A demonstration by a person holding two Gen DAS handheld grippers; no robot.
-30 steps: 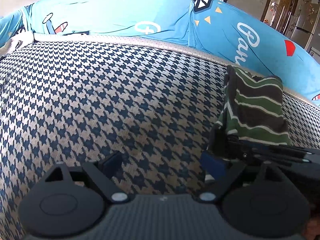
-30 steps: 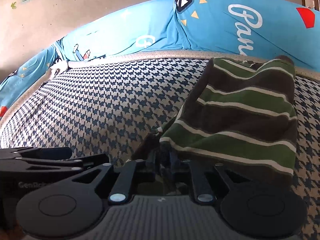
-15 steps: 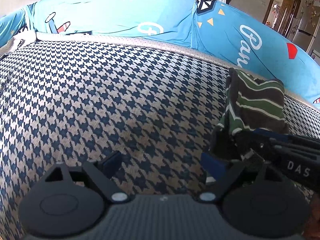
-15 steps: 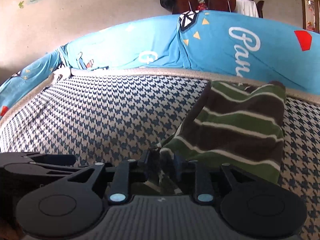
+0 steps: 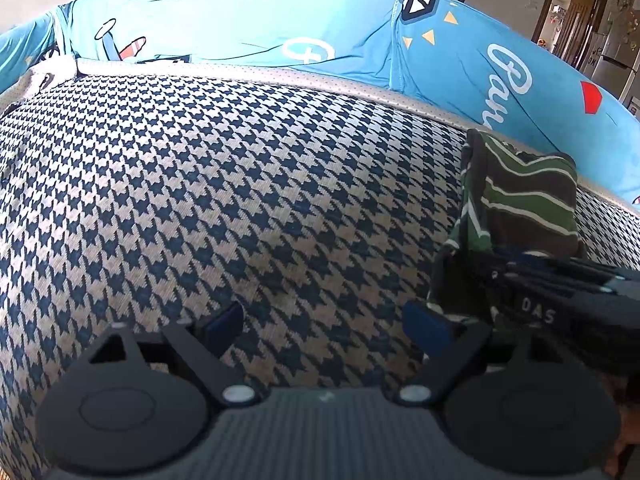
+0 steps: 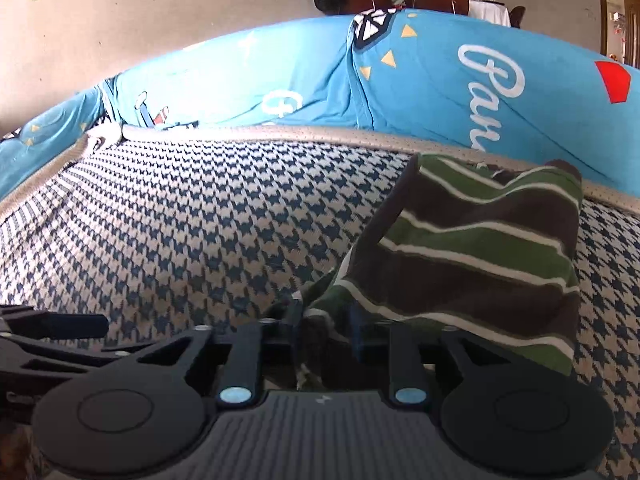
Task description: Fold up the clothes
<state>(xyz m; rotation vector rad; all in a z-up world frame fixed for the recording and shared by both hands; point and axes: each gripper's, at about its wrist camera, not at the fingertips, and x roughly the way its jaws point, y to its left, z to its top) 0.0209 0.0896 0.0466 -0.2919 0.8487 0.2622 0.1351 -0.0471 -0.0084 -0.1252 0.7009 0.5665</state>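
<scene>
Right tool point(image 6: 325, 322) jaws closing, pinching near corner of folded green-brown striped garment point(image 6: 480, 248) by houndstooth cushion's point(image 5: 240, 184) back edge; left tool point(image 5: 326, 322) spread, empty, above cushion.

The striped garment's point(image 6: 472, 248) near edge is hidden behind the right gripper point(image 6: 326, 320).

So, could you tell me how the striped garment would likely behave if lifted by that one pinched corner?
Probably floppy: the striped garment already sags and creases. Probably light, a thin knit. The closing right tongs pinch one corner, so its folds may fall open.
</scene>
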